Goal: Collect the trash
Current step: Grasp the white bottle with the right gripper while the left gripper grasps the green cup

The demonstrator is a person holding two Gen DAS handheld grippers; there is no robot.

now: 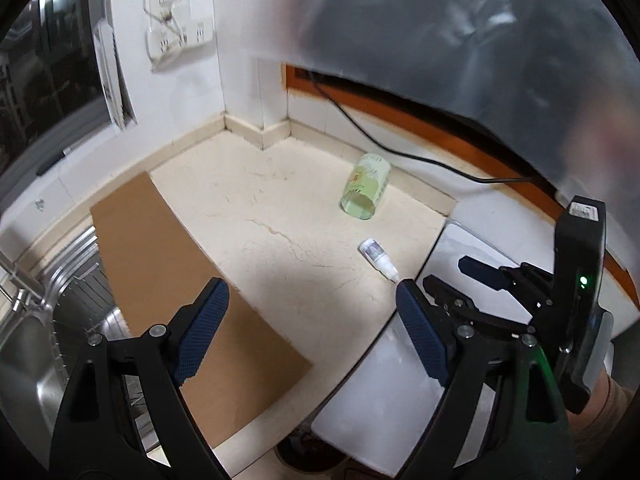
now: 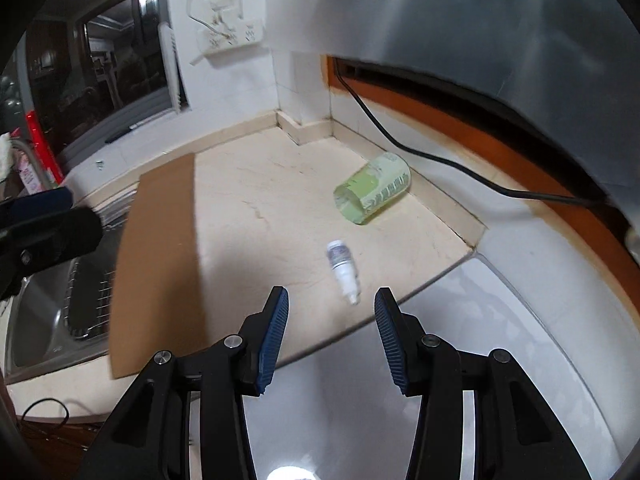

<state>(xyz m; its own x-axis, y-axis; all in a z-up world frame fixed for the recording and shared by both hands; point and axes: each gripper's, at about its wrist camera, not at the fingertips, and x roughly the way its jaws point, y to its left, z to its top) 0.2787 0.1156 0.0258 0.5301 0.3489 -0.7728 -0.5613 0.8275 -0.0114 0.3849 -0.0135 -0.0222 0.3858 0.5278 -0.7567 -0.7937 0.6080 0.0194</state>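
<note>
Left wrist view. My left tongs point(image 1: 310, 296) hang over the counter point(image 1: 256, 200), jaws spread wide, nothing between the pads. Under the left finger point(image 1: 200, 332) lies a flat sheet of cardboard point(image 1: 168, 264), running from beneath the tongs out ahead and to the left; its left edge overhangs the sink point(image 1: 36, 360). Ahead and right of the right finger lies a small white bottle point(image 1: 376, 256) on its side, nozzle pointing toward that fingertip, just clear of it. Farther ahead, near the back wall, a pale green cup point(image 1: 366, 188) lies tipped over, its open mouth facing me. A black cable point(image 1: 384, 148) trails behind it along the wall. My right tongs point(image 1: 460, 272) show at the right edge of this view, over a white surface point(image 1: 384, 392) that butts against the counter.

Right wrist view. My right tongs point(image 2: 331, 312) are released, jaws partway apart and empty. The bottle point(image 2: 342, 266) lies just ahead, between the lines of the two fingers but beyond the tips, untouched. The cup point(image 2: 372, 194) is farther ahead and slightly right, well apart from the bottle. The cardboard point(image 2: 156, 264) lies to the left. The left tongs point(image 2: 44, 220) are blurred at the far left edge, over the sink point(image 2: 48, 320).
</note>
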